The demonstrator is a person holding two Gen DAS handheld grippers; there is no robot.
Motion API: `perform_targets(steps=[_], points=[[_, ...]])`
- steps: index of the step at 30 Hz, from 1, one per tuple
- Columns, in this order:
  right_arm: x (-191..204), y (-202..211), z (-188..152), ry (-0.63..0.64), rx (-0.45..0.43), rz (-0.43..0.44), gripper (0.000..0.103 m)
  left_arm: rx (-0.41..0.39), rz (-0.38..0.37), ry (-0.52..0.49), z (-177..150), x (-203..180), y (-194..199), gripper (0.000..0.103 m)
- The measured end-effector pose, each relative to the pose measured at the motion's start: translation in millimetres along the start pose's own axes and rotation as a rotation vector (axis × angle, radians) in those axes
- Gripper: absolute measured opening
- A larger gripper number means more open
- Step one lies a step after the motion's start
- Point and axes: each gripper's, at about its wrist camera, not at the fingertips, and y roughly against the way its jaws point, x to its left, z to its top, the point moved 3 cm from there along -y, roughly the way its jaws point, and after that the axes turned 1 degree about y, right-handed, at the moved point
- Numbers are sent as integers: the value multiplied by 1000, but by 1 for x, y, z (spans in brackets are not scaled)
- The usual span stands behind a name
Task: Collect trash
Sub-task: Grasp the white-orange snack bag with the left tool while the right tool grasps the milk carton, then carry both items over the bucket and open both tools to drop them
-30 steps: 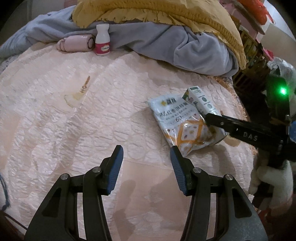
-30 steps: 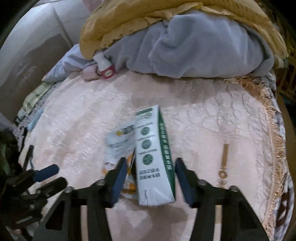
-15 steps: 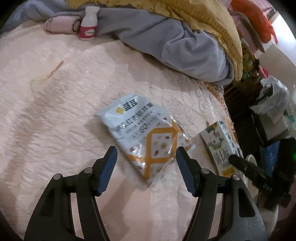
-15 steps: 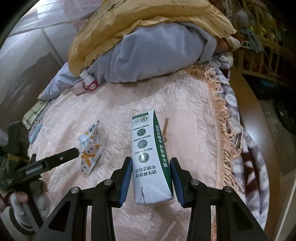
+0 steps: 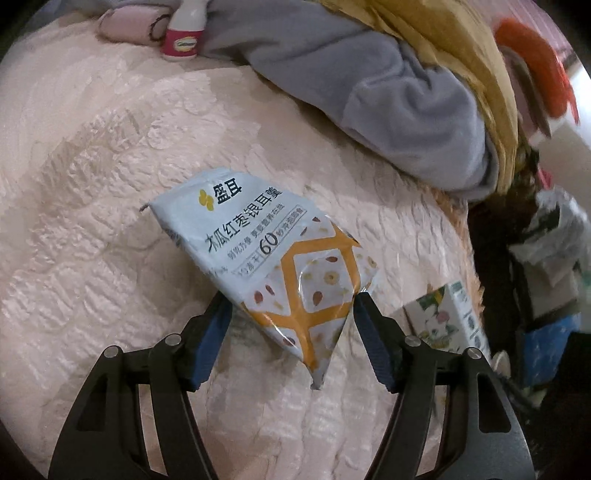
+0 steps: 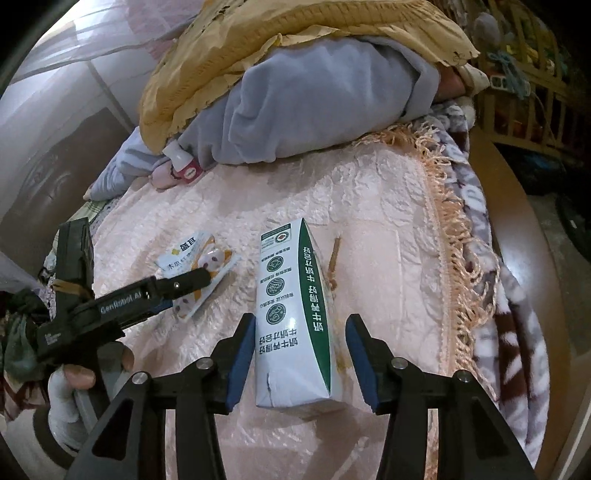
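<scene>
On the bed (image 5: 92, 258), the left gripper (image 5: 291, 332) straddles the snack packet (image 5: 273, 254) with jaws apart, and the right gripper's (image 6: 301, 363) jaws have just been opening, now clear of the milk carton (image 6: 295, 317).

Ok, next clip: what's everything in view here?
snack pouch: one, pale blue and orange, flat on the bedspread, near end between the left gripper's fingers
milk carton: one, white and green, on the bedspread between the right gripper's fingers
small bottle: one, white with red label, against the blankets
pink roll: one, beside the bottle
brown stick: one, right of the carton
grey blanket: one, heaped at the back
yellow blanket: one, on top of the grey
bedspread: one, pale pink, fringed
left gripper: black, blue pads, jaws just been opening, open
right gripper: same colours, jaws just been opening, open
gloved hand: one, white glove, holding the left gripper
</scene>
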Motion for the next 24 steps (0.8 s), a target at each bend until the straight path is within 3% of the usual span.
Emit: perform_targets(steps=[2, 4, 7, 11, 24], points=[[2, -3, 3, 10, 2, -11, 48, -3, -17, 16, 3, 2, -1, 65], [3, -7, 4, 18, 4, -15, 48, 3, -14, 22, 4, 6, -3, 43], [4, -12, 3, 22, -7, -18, 44, 13, -34, 41, 6, 15, 0, 27], [7, -8, -3, 40, -30, -21, 44, -9, -59, 14, 1, 20, 14, 24], [22, 41, -35, 25, -103, 6, 44, -58, -21, -264, -50, -20, 80, 23]])
